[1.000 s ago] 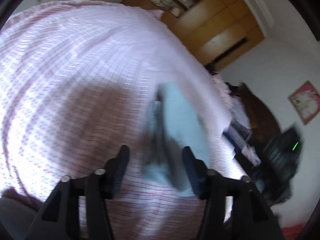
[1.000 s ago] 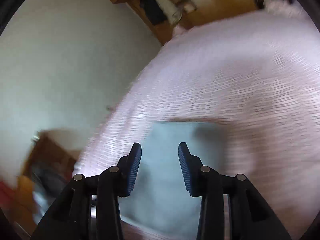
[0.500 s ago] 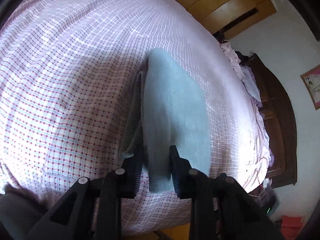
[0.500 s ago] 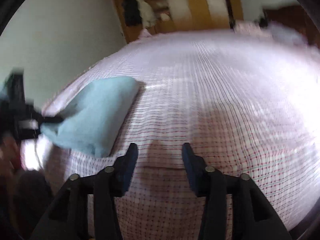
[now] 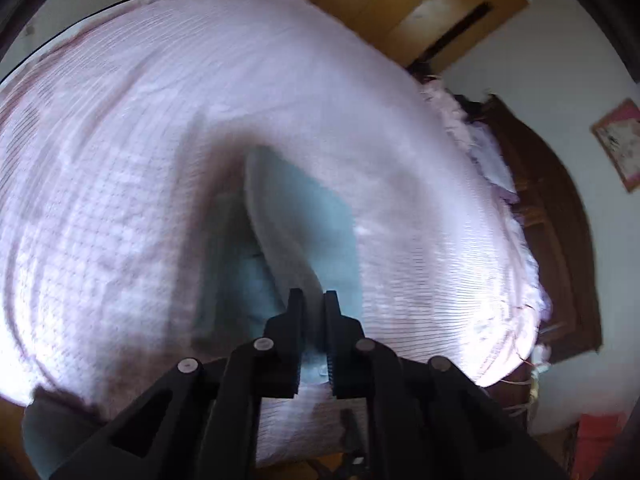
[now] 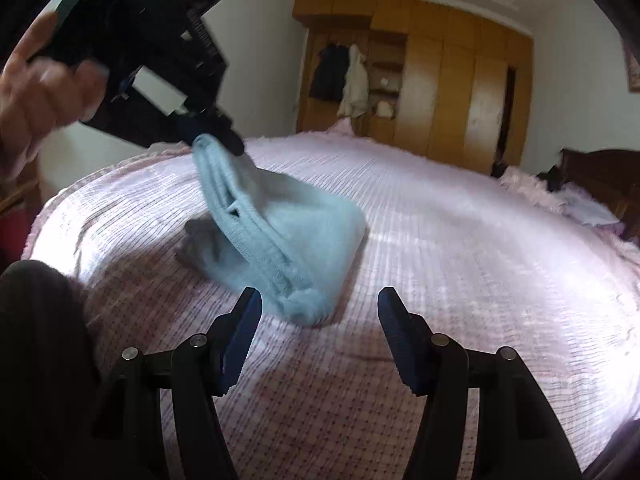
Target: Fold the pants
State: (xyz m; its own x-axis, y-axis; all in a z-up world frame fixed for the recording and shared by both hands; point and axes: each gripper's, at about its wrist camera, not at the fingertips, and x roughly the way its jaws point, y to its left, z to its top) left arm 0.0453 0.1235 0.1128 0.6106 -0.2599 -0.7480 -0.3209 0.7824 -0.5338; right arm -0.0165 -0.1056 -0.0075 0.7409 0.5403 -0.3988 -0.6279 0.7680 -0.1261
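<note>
The light blue pants lie partly folded on the pink checked bed. My left gripper is shut on one corner of the pants and lifts it off the bed; the right wrist view shows that gripper up at the left with the cloth hanging from it. My right gripper is open and empty, just in front of the near lower corner of the pants, low over the sheet.
A wooden wardrobe with hanging clothes stands beyond the bed. A dark wooden headboard and loose bedding are at the right. The bed's near edge is just under my left gripper.
My left gripper closed on the corner of the pants and raised it off the bed. My right gripper swung round to face the pants and opened wider.
</note>
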